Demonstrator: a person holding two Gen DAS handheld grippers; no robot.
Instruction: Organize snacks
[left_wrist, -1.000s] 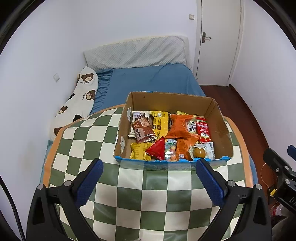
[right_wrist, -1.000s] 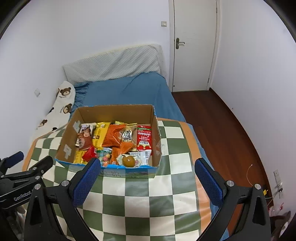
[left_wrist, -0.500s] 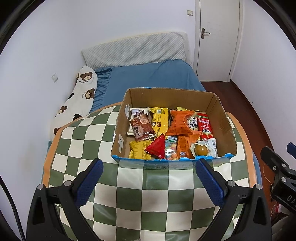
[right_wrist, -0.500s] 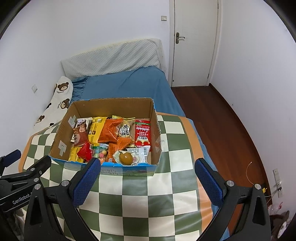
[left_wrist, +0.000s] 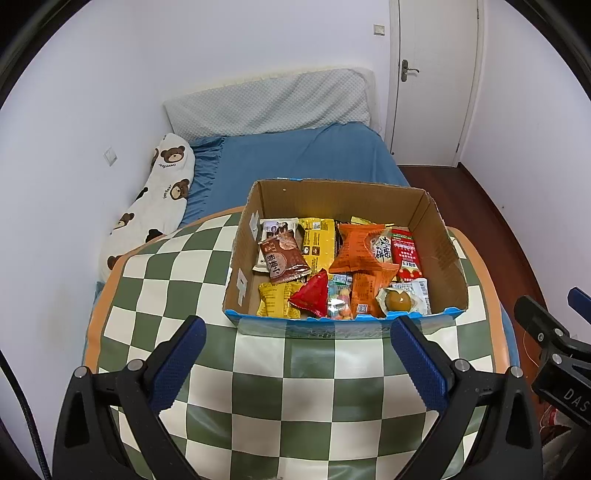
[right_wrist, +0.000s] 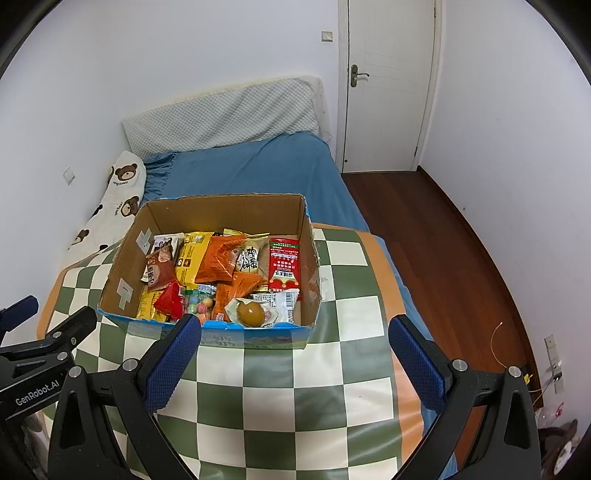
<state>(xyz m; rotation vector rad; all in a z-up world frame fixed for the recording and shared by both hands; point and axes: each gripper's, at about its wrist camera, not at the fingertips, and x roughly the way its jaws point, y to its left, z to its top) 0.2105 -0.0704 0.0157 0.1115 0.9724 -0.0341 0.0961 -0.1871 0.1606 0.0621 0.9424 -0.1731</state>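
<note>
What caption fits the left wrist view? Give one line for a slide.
Open left gripper hovers before a cardboard box of snacks on the checkered table.

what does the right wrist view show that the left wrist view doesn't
Only the right wrist view shows the wall outlet low on the right wall and the left gripper's side, printed GenRobot.AI. Only the left wrist view shows the right gripper's body at the right edge, printed DAS. Both share the cardboard box of snacks on the checkered cloth, the bear pillow, the door, and open jaws.
</note>
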